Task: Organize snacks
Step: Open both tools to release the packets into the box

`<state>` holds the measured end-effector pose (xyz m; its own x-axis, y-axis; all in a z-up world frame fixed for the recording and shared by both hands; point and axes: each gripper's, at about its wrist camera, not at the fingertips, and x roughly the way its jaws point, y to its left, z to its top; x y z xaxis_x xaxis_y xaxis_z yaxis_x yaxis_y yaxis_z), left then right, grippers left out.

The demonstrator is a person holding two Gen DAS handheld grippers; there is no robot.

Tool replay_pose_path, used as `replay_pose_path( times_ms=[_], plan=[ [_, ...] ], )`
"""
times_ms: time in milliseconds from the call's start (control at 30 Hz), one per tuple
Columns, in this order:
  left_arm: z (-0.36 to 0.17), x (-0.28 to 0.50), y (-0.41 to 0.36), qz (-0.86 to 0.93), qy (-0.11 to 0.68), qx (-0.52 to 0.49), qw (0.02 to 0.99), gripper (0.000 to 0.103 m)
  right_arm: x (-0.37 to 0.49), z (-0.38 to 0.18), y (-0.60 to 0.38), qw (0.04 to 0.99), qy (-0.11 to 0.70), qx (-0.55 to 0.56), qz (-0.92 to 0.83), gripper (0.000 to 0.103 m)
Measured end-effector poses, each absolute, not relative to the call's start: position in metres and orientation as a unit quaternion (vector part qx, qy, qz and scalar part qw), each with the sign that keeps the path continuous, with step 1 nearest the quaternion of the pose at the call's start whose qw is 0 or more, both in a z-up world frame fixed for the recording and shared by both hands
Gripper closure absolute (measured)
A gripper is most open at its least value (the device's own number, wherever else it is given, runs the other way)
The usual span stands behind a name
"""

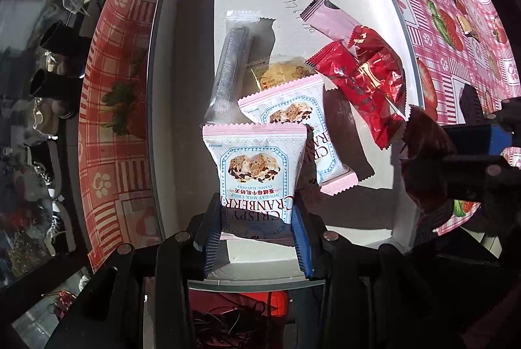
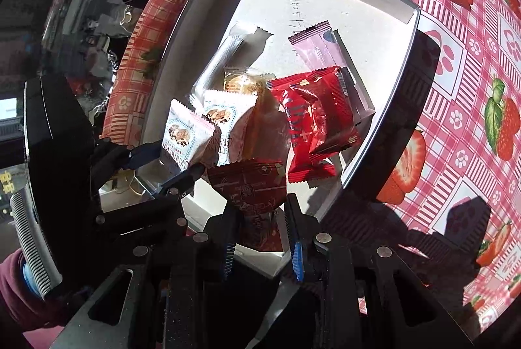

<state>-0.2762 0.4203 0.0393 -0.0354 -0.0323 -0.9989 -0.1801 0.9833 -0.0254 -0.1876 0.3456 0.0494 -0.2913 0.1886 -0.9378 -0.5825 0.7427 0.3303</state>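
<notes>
Left claw [image 1: 257,238] pinched a light, crinkly cranberry nougat packet [image 1: 257,166] by its bottom seam — right claw [image 2: 260,238] clamped a dark-red wrapper [image 2: 250,189] likewise, both slippery.

Yellow biscuit packet [image 1: 283,70] half hidden under cranberry packet [image 1: 293,111]; box [image 1: 156,108] handwriting illegible.

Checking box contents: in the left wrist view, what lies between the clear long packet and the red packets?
A small yellow-brown snack packet lies between the clear long packet and the red packets, partly under a cranberry packet.
</notes>
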Motion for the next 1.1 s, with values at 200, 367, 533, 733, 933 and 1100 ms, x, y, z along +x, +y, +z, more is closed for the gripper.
replay_pose_path(
  times_ms=[200,367,533,733,933,1100],
  plan=[
    [0.04,-0.282,0.418,0.057,0.714,-0.079,0.693,0.06,-0.185,0.049,0.338,0.587,0.731,-0.118,0.326,0.074],
    [0.034,-0.29,0.423,0.059,0.721,-0.085,0.685,0.06,-0.186,0.04,0.332,0.573,0.746,-0.109,0.32,0.074],
    [0.032,-0.293,0.426,0.064,0.721,-0.086,0.684,0.06,-0.191,0.039,0.342,0.567,0.745,-0.126,0.329,0.074],
    [0.03,-0.293,0.424,0.066,0.719,-0.08,0.687,0.049,-0.195,0.036,0.349,0.564,0.744,-0.157,0.321,0.07],
    [0.039,-0.288,0.421,0.07,0.708,-0.078,0.698,0.024,-0.195,0.041,0.346,0.58,0.733,-0.159,0.317,0.024],
    [0.041,-0.284,0.416,0.083,0.708,-0.051,0.699,0.019,-0.192,0.043,0.341,0.586,0.731,-0.165,0.308,0.024]
  ],
)
